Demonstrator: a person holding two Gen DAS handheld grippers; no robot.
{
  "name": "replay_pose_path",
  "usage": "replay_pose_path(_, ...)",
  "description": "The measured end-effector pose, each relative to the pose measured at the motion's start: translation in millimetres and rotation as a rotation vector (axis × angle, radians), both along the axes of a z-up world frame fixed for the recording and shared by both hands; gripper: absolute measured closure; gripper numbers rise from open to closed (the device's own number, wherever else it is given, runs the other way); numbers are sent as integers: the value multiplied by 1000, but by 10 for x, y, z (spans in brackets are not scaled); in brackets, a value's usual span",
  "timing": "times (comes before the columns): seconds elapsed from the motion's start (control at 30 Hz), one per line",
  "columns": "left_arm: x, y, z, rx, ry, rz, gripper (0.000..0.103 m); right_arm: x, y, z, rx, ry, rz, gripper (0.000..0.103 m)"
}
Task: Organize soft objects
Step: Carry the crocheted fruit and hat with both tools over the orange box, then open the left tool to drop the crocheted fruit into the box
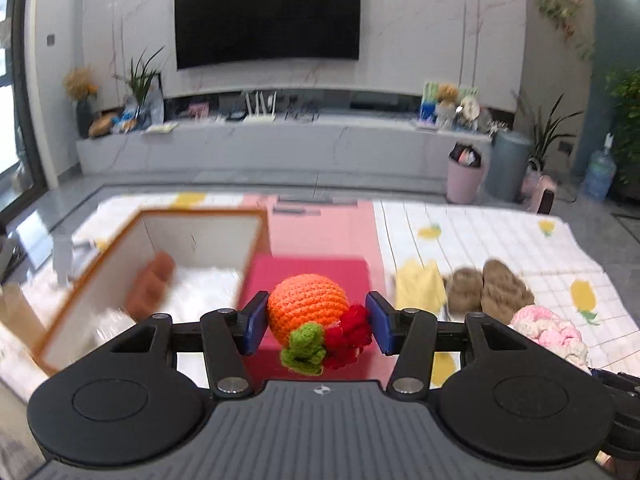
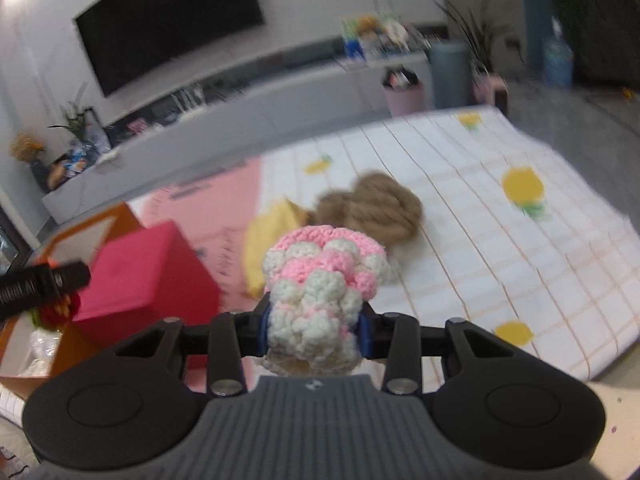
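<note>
Left tool (image 1: 317,325) pinches an orange crocheted ball (image 1: 306,306); only its view shows inside the orange-rimmed box (image 1: 200,213). Right tool (image 2: 314,328) pinches a pink-and-white crocheted toy (image 2: 320,280).

Box (image 1: 152,280) left of slippers (image 1: 488,288)

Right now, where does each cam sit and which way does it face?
Left wrist: on the left gripper, looking forward and down at the orange crocheted ball toy between its fingers, the white orange-edged box beyond; only the gripper shows.
Right wrist: on the right gripper, tilted, facing the pink-and-white crocheted toy it holds; the left gripper shows at its left edge.
Shared: red box, brown fluffy slippers, black wall television.
</note>
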State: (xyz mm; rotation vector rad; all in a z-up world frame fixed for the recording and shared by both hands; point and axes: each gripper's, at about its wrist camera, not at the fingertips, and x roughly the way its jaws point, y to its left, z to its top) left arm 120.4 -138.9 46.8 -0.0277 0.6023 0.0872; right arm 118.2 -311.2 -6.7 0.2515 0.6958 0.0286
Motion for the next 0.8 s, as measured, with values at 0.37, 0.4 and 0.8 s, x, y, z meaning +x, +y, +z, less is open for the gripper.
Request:
replay_pose_path(0.37, 199, 1186, 37, -93, 87, -221, 43, -201, 1197, 580, -35, -185, 234, 64)
replay_pose_path(0.4, 211, 1322, -41, -116, 99, -243, 43, -195, 1296, 603, -45, -191, 247, 63)
replay_pose_path(0.8, 739, 1939, -843, -256, 354, -160, 44, 67, 1971, 314, -7, -167, 319, 63)
